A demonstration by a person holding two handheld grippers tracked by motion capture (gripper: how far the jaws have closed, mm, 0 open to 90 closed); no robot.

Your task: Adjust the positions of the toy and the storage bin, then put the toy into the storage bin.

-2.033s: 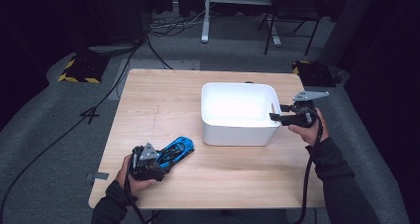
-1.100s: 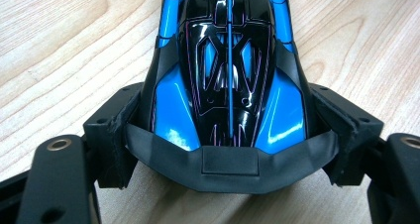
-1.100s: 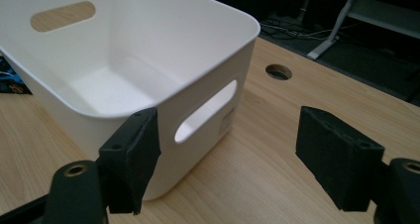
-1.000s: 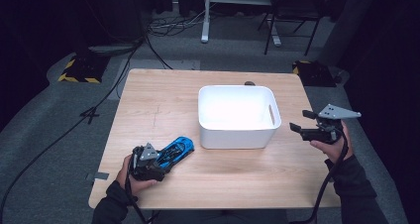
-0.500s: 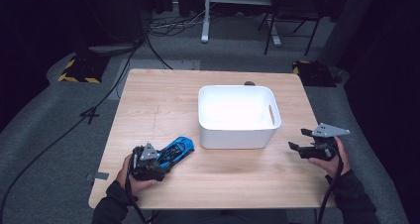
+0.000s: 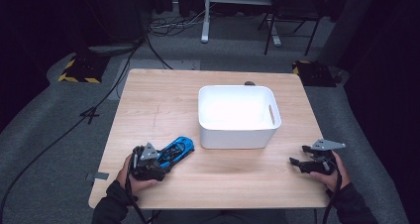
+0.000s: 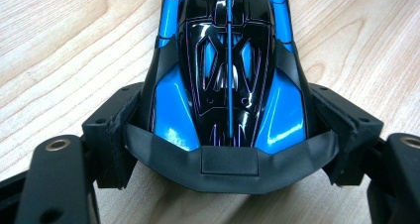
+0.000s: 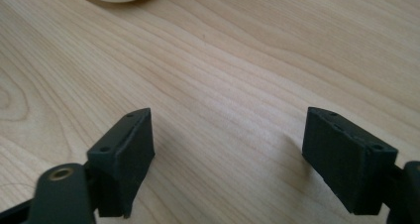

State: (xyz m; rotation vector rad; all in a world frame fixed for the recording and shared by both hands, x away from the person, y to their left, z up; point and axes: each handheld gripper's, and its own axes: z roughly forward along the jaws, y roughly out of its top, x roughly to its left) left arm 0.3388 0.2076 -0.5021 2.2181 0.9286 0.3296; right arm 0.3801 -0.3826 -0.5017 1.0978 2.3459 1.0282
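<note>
Pinching the blue-and-black toy car [image 7: 228, 75] by its rear, left gripper [image 6: 148, 167] sits near table's [image 6: 163, 105] front-left edge w/ car glossy, flat on wood, while right gripper [image 8: 225, 157], jaws just opening, nothing between.

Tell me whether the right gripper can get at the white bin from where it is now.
Probably yes. The right gripper is open and empty, low over bare table, and nothing lies between it and the white bin.
</note>
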